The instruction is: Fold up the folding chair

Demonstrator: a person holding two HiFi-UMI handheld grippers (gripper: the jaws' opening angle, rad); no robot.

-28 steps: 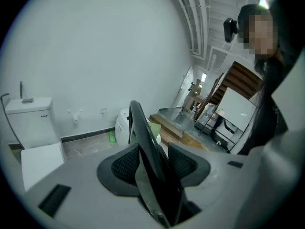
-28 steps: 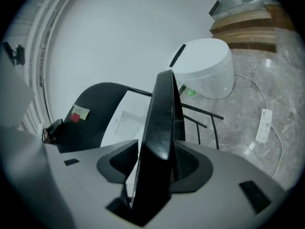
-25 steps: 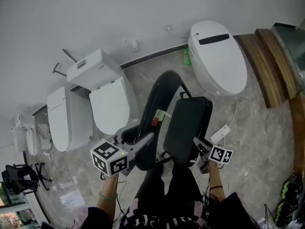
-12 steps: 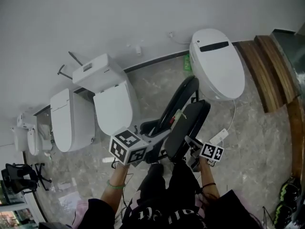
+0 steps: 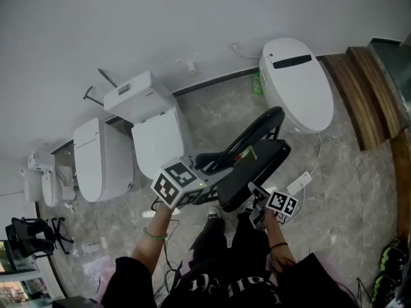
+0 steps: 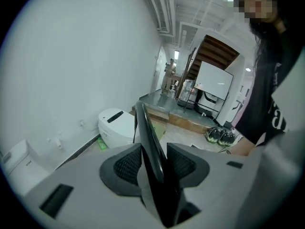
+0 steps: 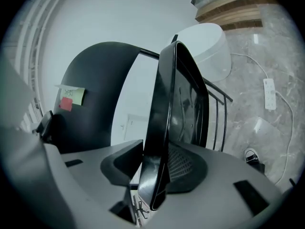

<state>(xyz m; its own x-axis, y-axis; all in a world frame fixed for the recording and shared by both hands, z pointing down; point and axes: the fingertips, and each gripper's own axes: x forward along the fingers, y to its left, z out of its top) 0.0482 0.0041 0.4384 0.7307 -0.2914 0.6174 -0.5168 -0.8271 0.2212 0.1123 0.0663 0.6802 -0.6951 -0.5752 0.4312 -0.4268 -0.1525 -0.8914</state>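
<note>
The black folding chair stands on the stone floor, its curved backrest [image 5: 252, 132] and its seat [image 5: 255, 164] lying close side by side. My left gripper [image 5: 204, 183] holds the backrest's near end; in the left gripper view the thin black backrest edge [image 6: 147, 132] runs between the closing jaws of the left gripper [image 6: 153, 162], both pads against it. My right gripper [image 5: 255, 196] is at the seat's near edge. In the right gripper view the seat edge [image 7: 167, 118] stands between the right gripper's [image 7: 155, 168] closing jaws, with the backrest [image 7: 97, 99] and its sticky notes to the left.
White toilets [image 5: 297, 82] [image 5: 155, 138] [image 5: 99, 160] line the wall behind the chair. A power strip [image 5: 299, 183] with its cord lies right of the chair. Wooden steps [image 5: 361, 88] rise at the right, and shoes [image 5: 389, 259] sit at the lower right. My own shoe [image 5: 214, 215] is under the chair.
The seat has swung from broad-face-up to nearly edge-on, close against the backrest. Both grippers have moved up the picture with the chair, the left one also to the right.
</note>
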